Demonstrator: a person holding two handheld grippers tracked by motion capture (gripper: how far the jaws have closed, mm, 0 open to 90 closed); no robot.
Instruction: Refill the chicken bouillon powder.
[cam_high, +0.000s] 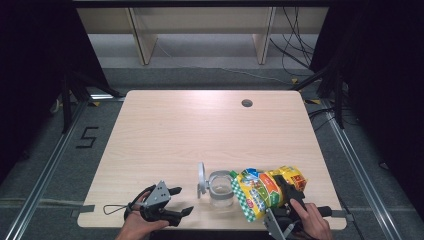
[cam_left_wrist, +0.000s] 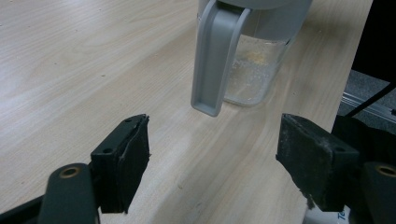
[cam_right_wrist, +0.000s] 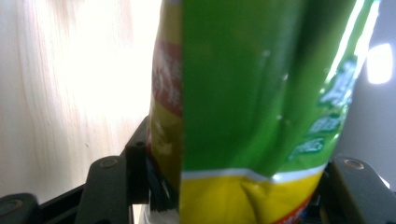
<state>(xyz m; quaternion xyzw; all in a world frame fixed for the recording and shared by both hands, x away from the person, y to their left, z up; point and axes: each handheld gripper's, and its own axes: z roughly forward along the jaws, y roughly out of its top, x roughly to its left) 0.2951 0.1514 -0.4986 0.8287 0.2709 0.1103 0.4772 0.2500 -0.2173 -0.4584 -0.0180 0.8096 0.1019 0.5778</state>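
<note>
Right tool (cam_high: 284, 200) clamped on the snack bag (cam_high: 265, 190), tipped against the clear jar (cam_high: 220, 189) near the tabletop (cam_high: 200, 130) front edge. Left tool (cam_high: 177, 200) jaws apart, holding nothing; left gripper view shows crumbs inside the jar (cam_left_wrist: 252, 70) behind its grey handle (cam_left_wrist: 215, 60).

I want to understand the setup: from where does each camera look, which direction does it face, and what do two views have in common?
High view: above the near table edge, facing forward and down on the pale wooden table; both hands enter below.
Left gripper view: on the left gripper, looking past open jaws at the clear jar with grey hinged lid.
Right gripper view: on the right gripper, facing the green-and-yellow snack bag between its jaws.
Shared: the jar also appears in the high view.
</note>
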